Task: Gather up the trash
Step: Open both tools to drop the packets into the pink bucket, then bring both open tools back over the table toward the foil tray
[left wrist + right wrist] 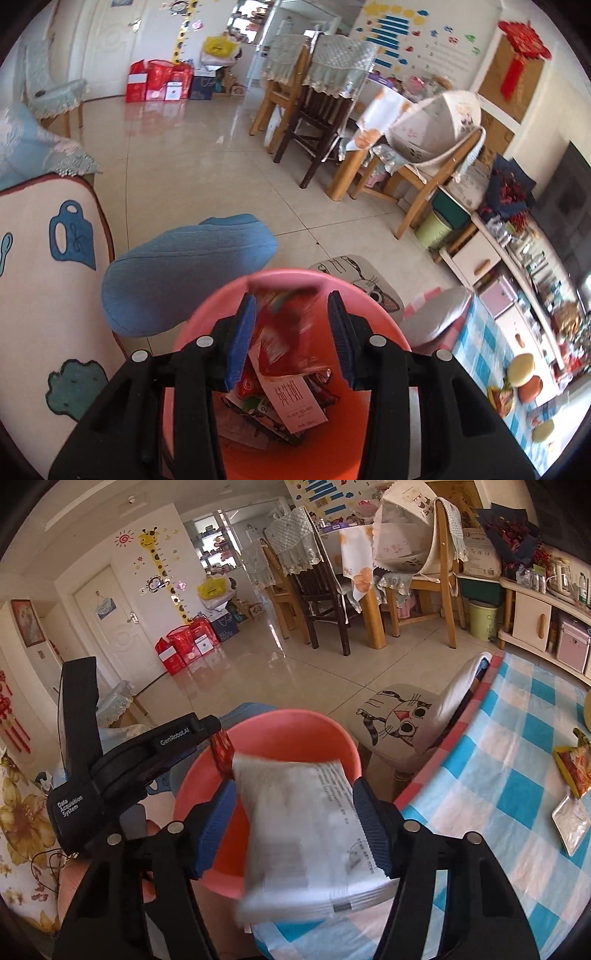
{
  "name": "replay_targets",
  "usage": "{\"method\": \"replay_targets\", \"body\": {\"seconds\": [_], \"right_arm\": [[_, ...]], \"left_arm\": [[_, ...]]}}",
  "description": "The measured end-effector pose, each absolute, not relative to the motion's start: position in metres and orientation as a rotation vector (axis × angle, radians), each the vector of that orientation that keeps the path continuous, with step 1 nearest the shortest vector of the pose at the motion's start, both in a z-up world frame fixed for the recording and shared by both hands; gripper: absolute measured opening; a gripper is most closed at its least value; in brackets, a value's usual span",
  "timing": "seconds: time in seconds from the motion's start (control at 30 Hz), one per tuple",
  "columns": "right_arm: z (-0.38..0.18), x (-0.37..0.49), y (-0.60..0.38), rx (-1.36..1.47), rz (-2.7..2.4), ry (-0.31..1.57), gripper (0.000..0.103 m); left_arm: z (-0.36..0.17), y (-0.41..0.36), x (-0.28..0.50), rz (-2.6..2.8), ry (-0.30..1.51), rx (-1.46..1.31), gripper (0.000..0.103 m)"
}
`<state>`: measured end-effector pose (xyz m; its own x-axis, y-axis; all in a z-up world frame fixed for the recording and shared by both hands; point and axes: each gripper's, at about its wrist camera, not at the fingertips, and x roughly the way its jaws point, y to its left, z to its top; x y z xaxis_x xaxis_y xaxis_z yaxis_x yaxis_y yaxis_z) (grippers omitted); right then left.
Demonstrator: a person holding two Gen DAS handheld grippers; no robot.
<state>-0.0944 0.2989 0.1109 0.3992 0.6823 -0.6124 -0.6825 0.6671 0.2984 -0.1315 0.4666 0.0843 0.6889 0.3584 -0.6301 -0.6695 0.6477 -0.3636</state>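
Note:
A pink bin stands below both grippers, and several wrappers and a white printed slip lie in it. My left gripper hangs over the bin's mouth, shut on a red wrapper. In the right wrist view the red wrapper dangles from the left gripper above the pink bin's rim. My right gripper is by the bin's near edge, shut on a blurred white wrapper with small print that fills the space between the blue pads.
A table with a blue-and-white checked cloth lies to the right, with an orange packet and a silver packet on it. A cat-face stool stands beyond the bin, a blue cushion and sofa to its left.

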Motion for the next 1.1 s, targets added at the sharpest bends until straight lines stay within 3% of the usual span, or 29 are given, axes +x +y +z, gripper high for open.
{"method": "replay_targets", "body": {"seconds": [0.2,0.23,0.27,0.33,0.47,0.57,1.1], "right_arm": [[0.096,-0.083,0.310,0.012,0.854,0.775,0.066],[0.093,-0.082,0.307,0.018,0.842,0.773,0.067],[0.091,-0.081,0.303,0.025,0.829,0.771,0.070],[0.087,-0.079,0.293,0.046,0.807,0.768,0.076],[0.081,-0.077,0.275,0.061,0.763,0.773,0.080],[0.077,-0.078,0.263,0.051,0.728,0.768,0.089],[0.071,-0.089,0.219,-0.016,0.655,0.736,0.089]], "left_arm": [[0.074,0.481,-0.131,0.629,0.579,-0.665,0.043],[0.074,0.481,-0.130,0.631,0.585,-0.661,0.049],[0.075,0.480,-0.128,0.636,0.590,-0.656,0.063],[0.076,0.477,-0.125,0.645,0.589,-0.648,0.077],[0.079,0.470,-0.119,0.663,0.604,-0.613,0.088],[0.078,0.466,-0.117,0.664,0.617,-0.606,0.090],[0.083,0.439,-0.101,0.621,0.635,-0.527,0.092]]}}
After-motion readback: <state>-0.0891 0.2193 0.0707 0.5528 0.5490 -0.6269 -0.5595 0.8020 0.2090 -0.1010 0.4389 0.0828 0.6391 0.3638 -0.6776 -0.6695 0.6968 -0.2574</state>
